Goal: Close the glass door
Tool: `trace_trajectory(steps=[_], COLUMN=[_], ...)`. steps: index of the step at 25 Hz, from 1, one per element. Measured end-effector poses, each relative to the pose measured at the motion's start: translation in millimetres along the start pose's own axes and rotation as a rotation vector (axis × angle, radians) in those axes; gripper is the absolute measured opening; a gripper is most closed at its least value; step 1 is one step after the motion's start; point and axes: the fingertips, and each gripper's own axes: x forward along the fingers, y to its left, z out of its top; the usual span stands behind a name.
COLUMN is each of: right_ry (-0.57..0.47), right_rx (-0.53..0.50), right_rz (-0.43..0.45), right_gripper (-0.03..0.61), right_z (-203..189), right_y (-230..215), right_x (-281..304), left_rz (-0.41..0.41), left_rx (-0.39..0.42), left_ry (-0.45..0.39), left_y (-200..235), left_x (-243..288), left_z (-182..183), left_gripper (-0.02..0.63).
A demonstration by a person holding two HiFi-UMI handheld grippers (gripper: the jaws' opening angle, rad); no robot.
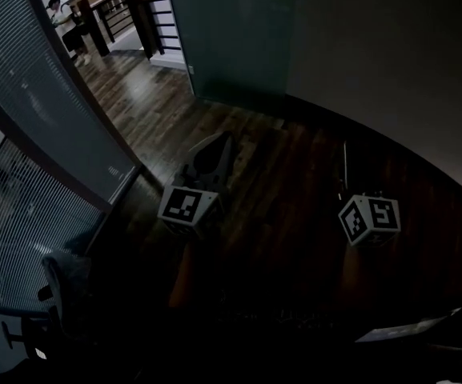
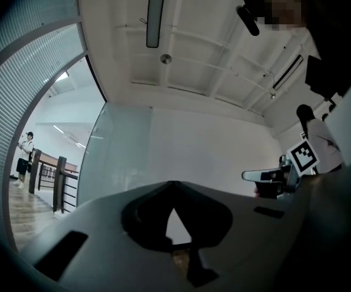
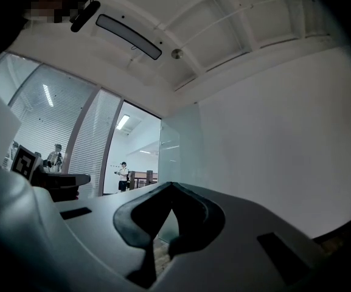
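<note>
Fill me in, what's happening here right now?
A person holds a tool in each hand. The left tool and right tool are both shut and empty, pointing across the wooden floor toward the glass door. The door stands open alongside the wall, and neither tool touches it. Another person stands by a railing beyond the doorway.

Grippers: two, the left gripper [image 1: 214,152] and the right gripper [image 1: 344,157].
Marker cubes: two, one per gripper, the left cube [image 1: 189,208] and the right cube [image 1: 369,220].
Glass door [image 1: 226,38]: one.
Slatted blind panels: two, the upper panel [image 1: 30,86] and the lower panel [image 1: 14,222].
Person [image 1: 64,22] beyond the doorway: one.
Dark railing posts: two, the near post [image 1: 134,6] and the far post [image 1: 94,24].
Strip light [image 2: 156,11] on the ceiling: one.
Round ceiling fitting [image 2: 165,58]: one.
</note>
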Motion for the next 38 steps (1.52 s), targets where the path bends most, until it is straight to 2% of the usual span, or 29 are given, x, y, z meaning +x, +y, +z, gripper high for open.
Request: trace_trajectory(steps=[7,10,18,23,27,32,38], right_ry=[0.005,0.012,0.030,0.027,0.021,0.037,0.038], right_rx=[0.030,0.013,0.005,-0.004,-0.002,-0.002,0.029], right_rz=[0.001,0.009,0.057,0.075,0.096,0.113,0.106], right_gripper=[0.003,0.003,0.003,0.003,0.003,0.003,0.003], right_z=[-10.9,-17.8,-34.3,-40.6,-40.0,-49.7,-56.6], right_y=[-24.3,-29.2,-71.7,-108.9,-133.5,-156.3,-171.6], right_x=[47.0,72.1,155.9,200.2,226.3,248.7,279.0], left_rz=[0.004,0.013,0.028,-0.008,-0.002,-0.005,0.009], left_rx=[0.000,-0.005,0.002,0.000,-0.004,0.010,-0.003], left_ry=[0.032,0.041,0.028,0.024,0.040,0.051,0.059], left_y=[15.1,27.9,58.5,54.0,54.4,55.0,77.6], left_x=[37.5,59.6,150.3,211.5,246.3,276.7,302.1], left_z=[-16.3,-22.8,-33.1,-41.6,-49.7,-59.3,-67.2], left_gripper=[0.002,0.002,0.002,0.002,0.002,0.002,0.002])
